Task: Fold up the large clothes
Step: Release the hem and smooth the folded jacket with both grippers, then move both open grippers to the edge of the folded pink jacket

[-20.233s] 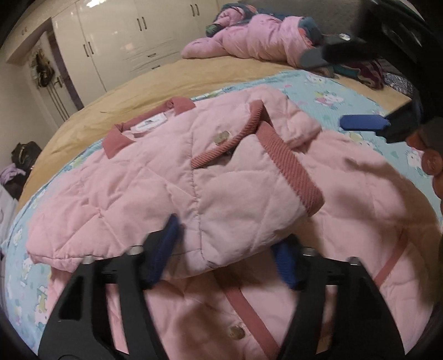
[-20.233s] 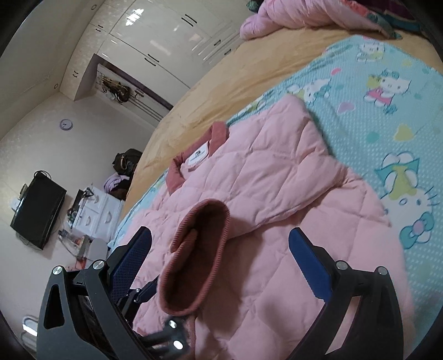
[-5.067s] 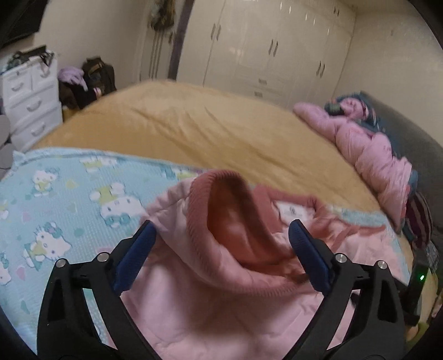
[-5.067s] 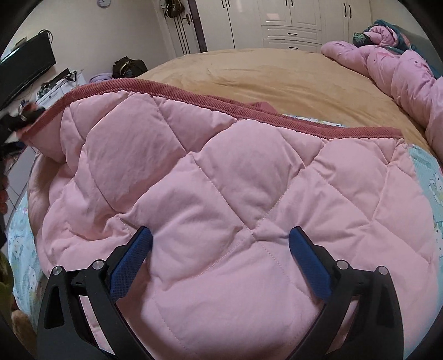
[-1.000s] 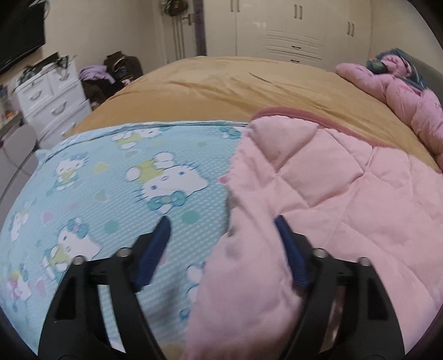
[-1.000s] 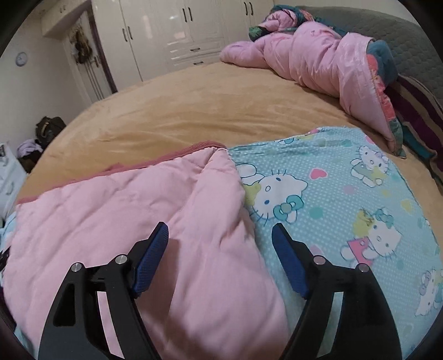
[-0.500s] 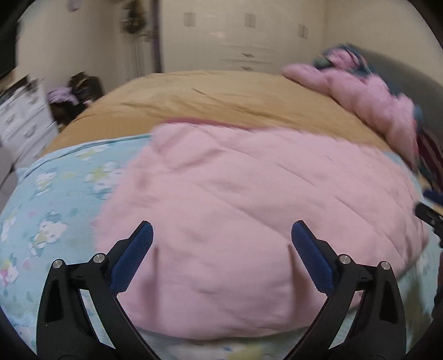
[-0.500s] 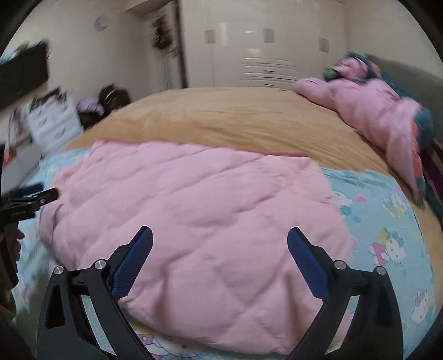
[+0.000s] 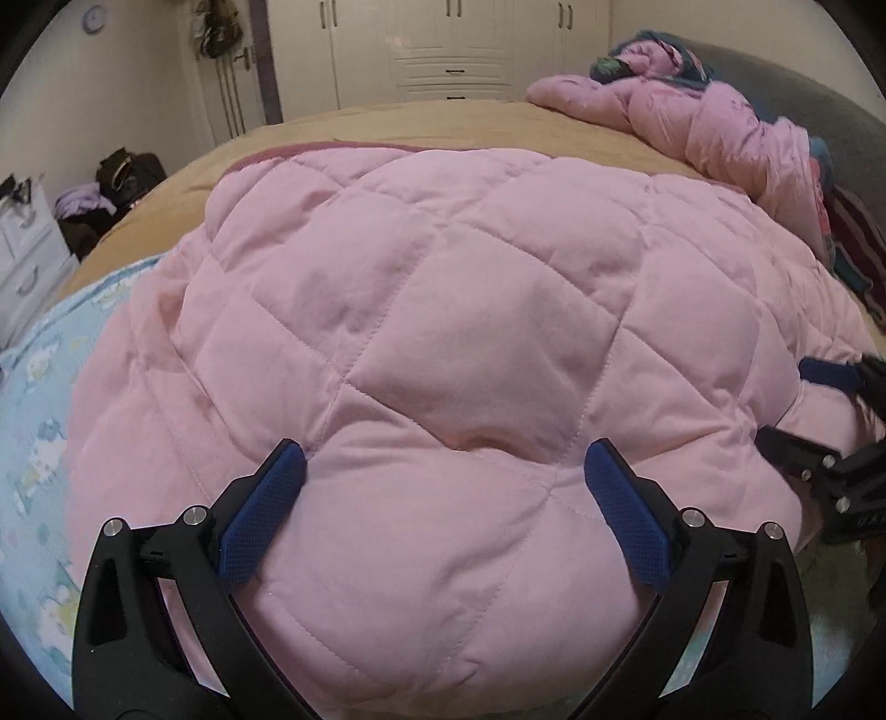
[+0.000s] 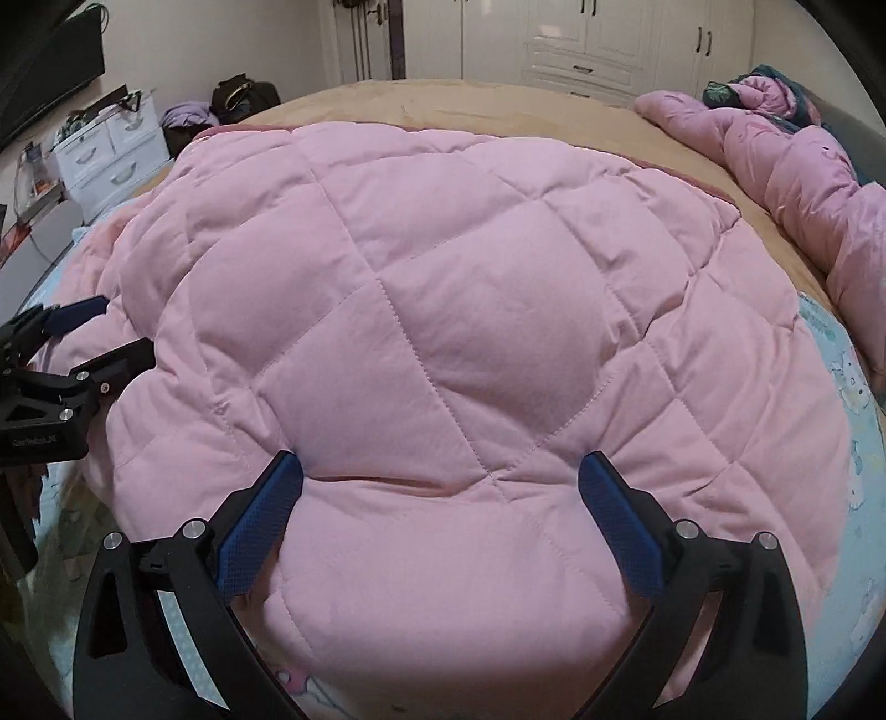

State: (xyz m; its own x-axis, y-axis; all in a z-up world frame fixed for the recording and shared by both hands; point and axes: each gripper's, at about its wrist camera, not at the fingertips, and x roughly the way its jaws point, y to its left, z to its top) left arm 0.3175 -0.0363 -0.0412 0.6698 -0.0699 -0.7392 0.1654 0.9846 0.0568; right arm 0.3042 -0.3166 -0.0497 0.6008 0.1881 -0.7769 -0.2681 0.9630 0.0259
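A pink quilted jacket [image 9: 443,310] lies folded into a puffy block on the bed, its plain back panel up; it also fills the right wrist view [image 10: 443,332]. My left gripper [image 9: 443,476] is open, its jaws spread over the block's near edge, holding nothing. My right gripper [image 10: 440,482] is open in the same way over the near edge on its side. The right gripper shows at the right edge of the left wrist view [image 9: 830,421]. The left gripper shows at the left edge of the right wrist view [image 10: 61,360].
The jacket rests on a blue cartoon-print sheet [image 9: 39,399] over a tan bedspread [image 10: 498,105]. A pink duvet [image 10: 786,166] is bunched at the far right by the grey headboard [image 9: 830,127]. White drawers [image 10: 105,149] and bags [image 10: 238,94] stand left; wardrobes [image 9: 454,50] behind.
Both grippers have moved in closer and lower over the folded jacket's near edge. One second ago their jaws were narrower at its side corners; they have stayed open wide since half a second ago.
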